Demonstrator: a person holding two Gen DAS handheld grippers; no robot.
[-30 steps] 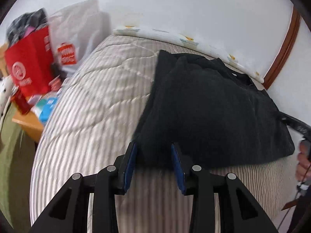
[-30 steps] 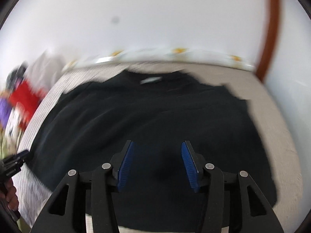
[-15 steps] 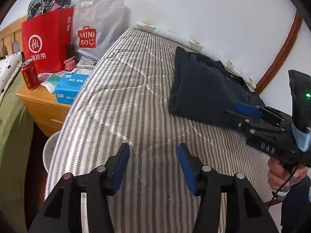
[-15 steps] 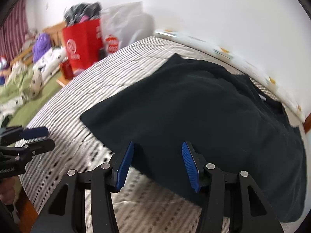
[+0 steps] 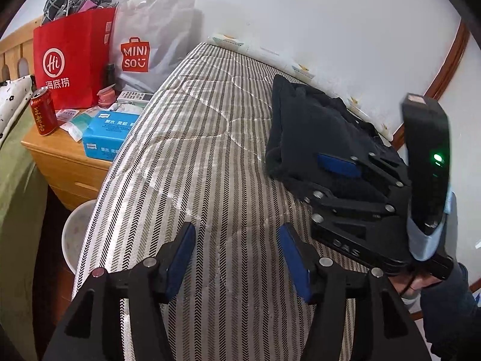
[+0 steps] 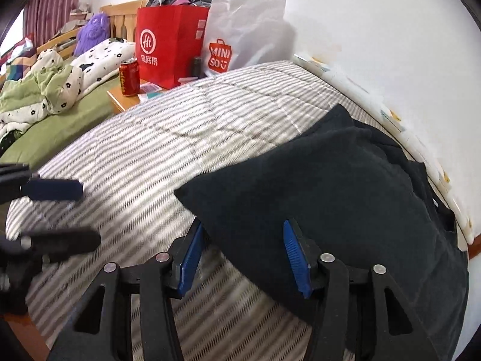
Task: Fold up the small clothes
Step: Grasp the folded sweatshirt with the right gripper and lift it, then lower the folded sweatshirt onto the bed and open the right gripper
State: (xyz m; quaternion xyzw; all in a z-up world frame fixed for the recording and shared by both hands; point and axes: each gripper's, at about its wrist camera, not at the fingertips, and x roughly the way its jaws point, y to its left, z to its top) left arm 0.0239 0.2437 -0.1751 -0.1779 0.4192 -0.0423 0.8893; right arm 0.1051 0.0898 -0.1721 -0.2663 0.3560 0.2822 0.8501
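Note:
A black garment (image 5: 309, 126) lies folded on the striped mattress (image 5: 204, 156), close to the wall. My left gripper (image 5: 237, 260) hovers over bare mattress short of the garment; its jaws are opening and nothing is between them. My right gripper (image 6: 243, 255) stands open at the black garment's (image 6: 330, 192) near corner, whose edge shows between the blue pads without being pinched. In the left wrist view the right gripper (image 5: 333, 180) is rolled on its side over that corner, with a hand under it. In the right wrist view the left gripper (image 6: 69, 216) sits at the left edge.
A wooden nightstand (image 5: 60, 162) left of the mattress carries a red paper bag (image 5: 69, 60), a white shopping bag (image 5: 150, 48), a red can (image 5: 43, 114) and a blue tissue pack (image 5: 105, 135). A white basin (image 5: 75, 234) sits on the floor. A second bed (image 6: 45, 114) lies beyond.
The left gripper drew back from the garment's corner, which had been between its pads, onto bare mattress, and its jaws widened. The right gripper swung from over the garment's middle to its near corner and rolled.

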